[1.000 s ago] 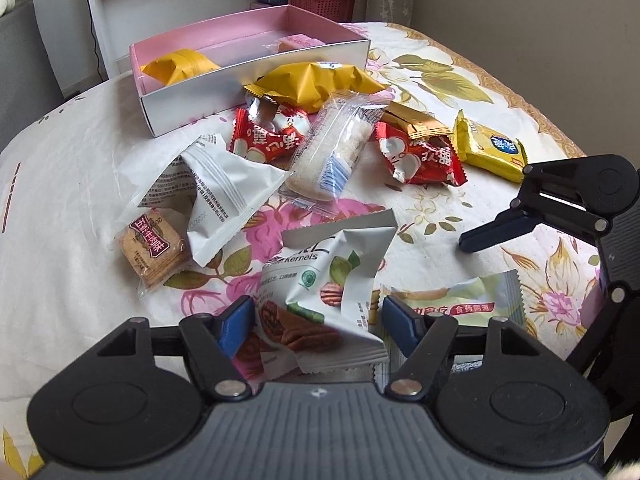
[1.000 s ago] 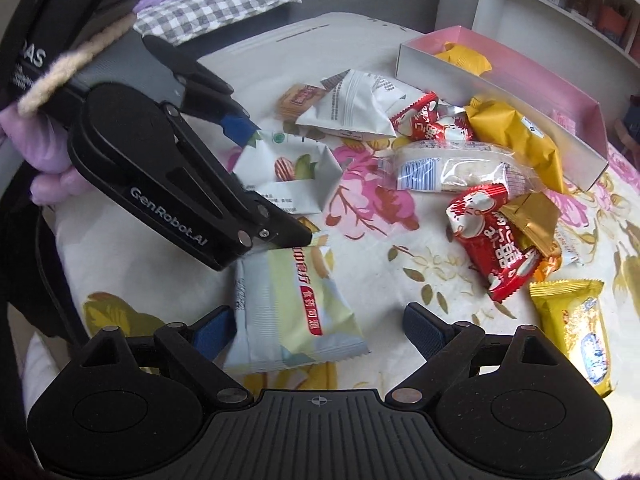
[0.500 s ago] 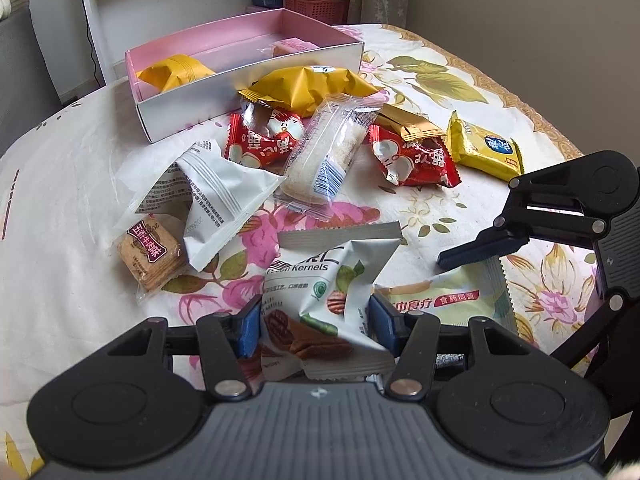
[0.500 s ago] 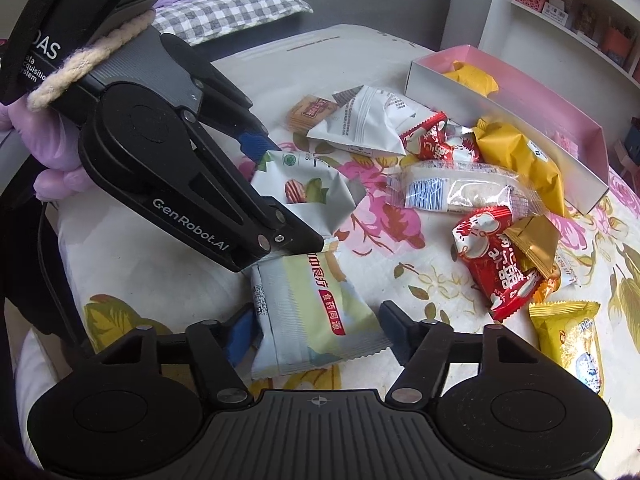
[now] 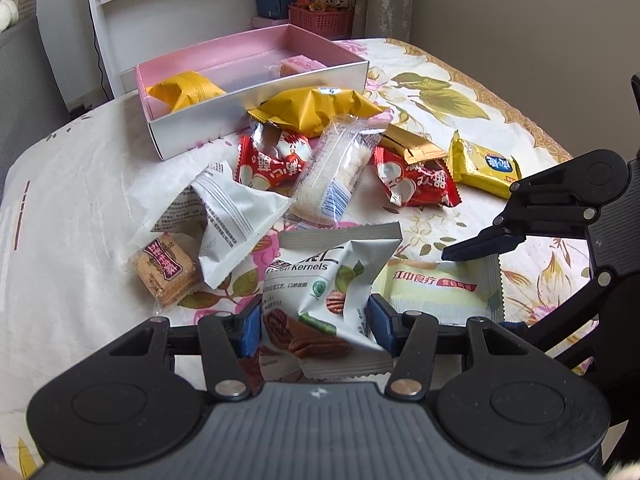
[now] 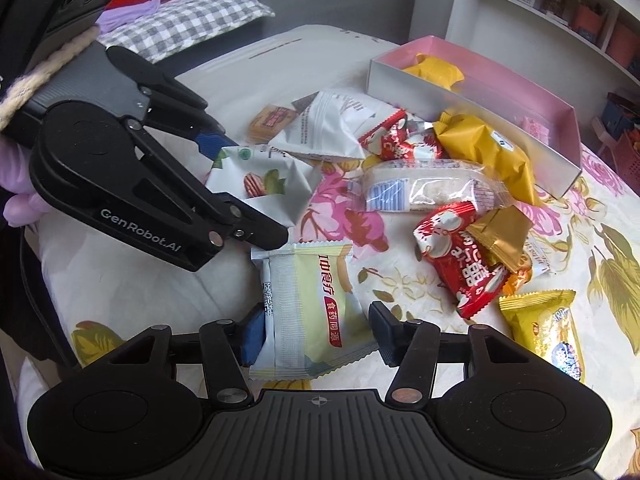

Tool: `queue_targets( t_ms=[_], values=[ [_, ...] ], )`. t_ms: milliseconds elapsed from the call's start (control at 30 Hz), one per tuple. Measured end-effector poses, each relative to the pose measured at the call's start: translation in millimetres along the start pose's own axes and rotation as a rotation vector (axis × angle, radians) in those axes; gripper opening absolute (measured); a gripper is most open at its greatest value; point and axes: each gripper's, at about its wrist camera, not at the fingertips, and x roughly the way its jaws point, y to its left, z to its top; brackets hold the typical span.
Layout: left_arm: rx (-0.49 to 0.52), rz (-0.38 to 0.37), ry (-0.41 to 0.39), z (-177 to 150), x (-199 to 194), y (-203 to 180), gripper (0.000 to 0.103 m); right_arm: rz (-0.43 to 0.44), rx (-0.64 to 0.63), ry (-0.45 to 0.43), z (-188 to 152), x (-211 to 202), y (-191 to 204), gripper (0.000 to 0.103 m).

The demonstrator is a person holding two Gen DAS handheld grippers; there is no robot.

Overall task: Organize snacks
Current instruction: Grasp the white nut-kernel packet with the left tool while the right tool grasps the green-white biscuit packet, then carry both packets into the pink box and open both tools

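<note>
My left gripper (image 5: 316, 326) is shut on a white nut-kernel packet (image 5: 324, 292), also seen in the right wrist view (image 6: 260, 180). My right gripper (image 6: 316, 330) is shut on a pale green-yellow snack packet (image 6: 316, 308), seen beside the kernel packet in the left wrist view (image 5: 436, 292). A pink-lined box (image 5: 256, 124) stands at the far side and holds a yellow packet (image 5: 186, 90) and a small pink one (image 5: 300, 66). Loose snacks lie between the grippers and the box.
On the flowered tablecloth (image 5: 80, 184) lie a white pouch (image 5: 228, 220), a cracker pack (image 5: 164, 268), two red packets (image 5: 272, 160), a clear rice-bar pack (image 5: 340, 172), a large yellow bag (image 5: 312, 110) and a yellow bar (image 5: 484, 168). Shelves (image 5: 168, 8) stand behind.
Both grippers have closed from open onto their packets: the left on the kernel packet, the right on the green-yellow packet. Both have risen slightly.
</note>
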Motion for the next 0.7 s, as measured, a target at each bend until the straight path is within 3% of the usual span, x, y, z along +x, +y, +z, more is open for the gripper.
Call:
queue_targets(
  t_ms=[700],
  values=[
    [-0.079, 0.035, -0.106, 30, -25, 20, 0.05, -0.055, 0.114, -0.114, 27, -30, -28, 0.054]
  ],
)
